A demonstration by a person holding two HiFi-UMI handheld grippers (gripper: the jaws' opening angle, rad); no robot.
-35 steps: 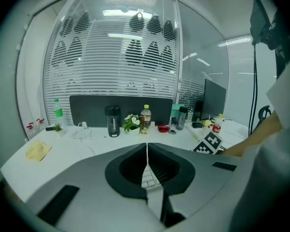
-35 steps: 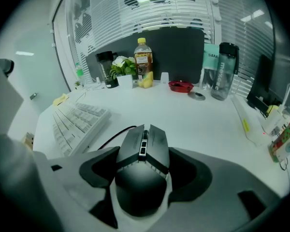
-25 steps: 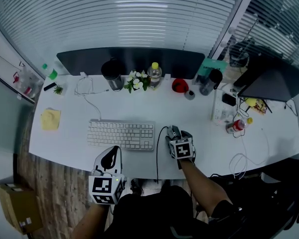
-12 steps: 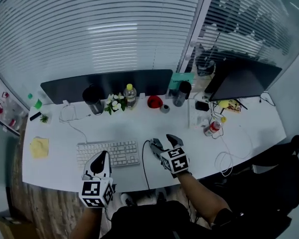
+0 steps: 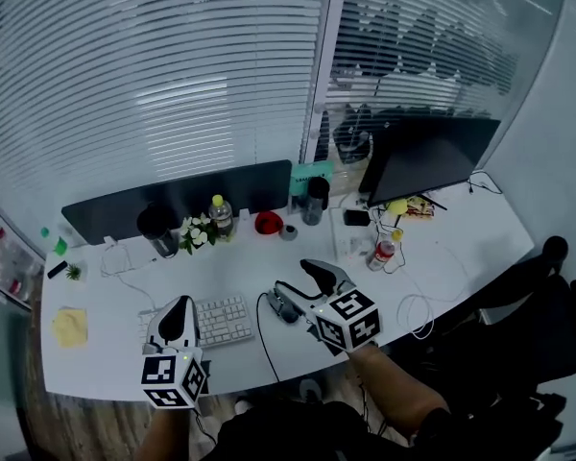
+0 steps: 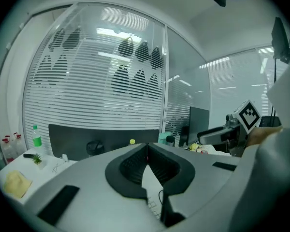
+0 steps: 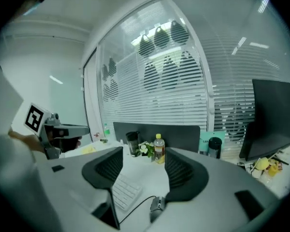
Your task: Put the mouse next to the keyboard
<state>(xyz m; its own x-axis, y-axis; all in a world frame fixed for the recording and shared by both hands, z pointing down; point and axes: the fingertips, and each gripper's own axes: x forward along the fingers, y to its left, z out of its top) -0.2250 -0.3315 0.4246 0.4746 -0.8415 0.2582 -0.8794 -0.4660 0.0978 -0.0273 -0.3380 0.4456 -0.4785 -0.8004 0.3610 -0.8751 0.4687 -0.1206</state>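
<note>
The white keyboard [image 5: 221, 320] lies on the white desk [image 5: 442, 257] near its front edge. The dark corded mouse [image 5: 286, 307] rests on the desk just right of the keyboard, nothing touching it. My right gripper [image 5: 290, 274] hovers above the mouse with its jaws apart and closing, and nothing is between them. In the right gripper view the mouse [image 7: 157, 204] and keyboard [image 7: 125, 190] lie below the right gripper [image 7: 144, 153]. My left gripper [image 5: 181, 303] is over the keyboard's left part. The left gripper [image 6: 146, 151] is shut and empty.
Along the back stand a dark divider panel [image 5: 173, 205], a black cup [image 5: 158, 229], white flowers [image 5: 197, 230], a yellow-capped bottle [image 5: 218, 214], a red object [image 5: 267, 223] and a dark flask [image 5: 315, 200]. A monitor [image 5: 422, 161] and cables are at right, a yellow cloth [image 5: 69, 325] at left.
The head view has swung to the right. My right gripper has lifted off the mouse, which stays on the desk beside the keyboard. The left gripper stays near the keyboard's left end.
</note>
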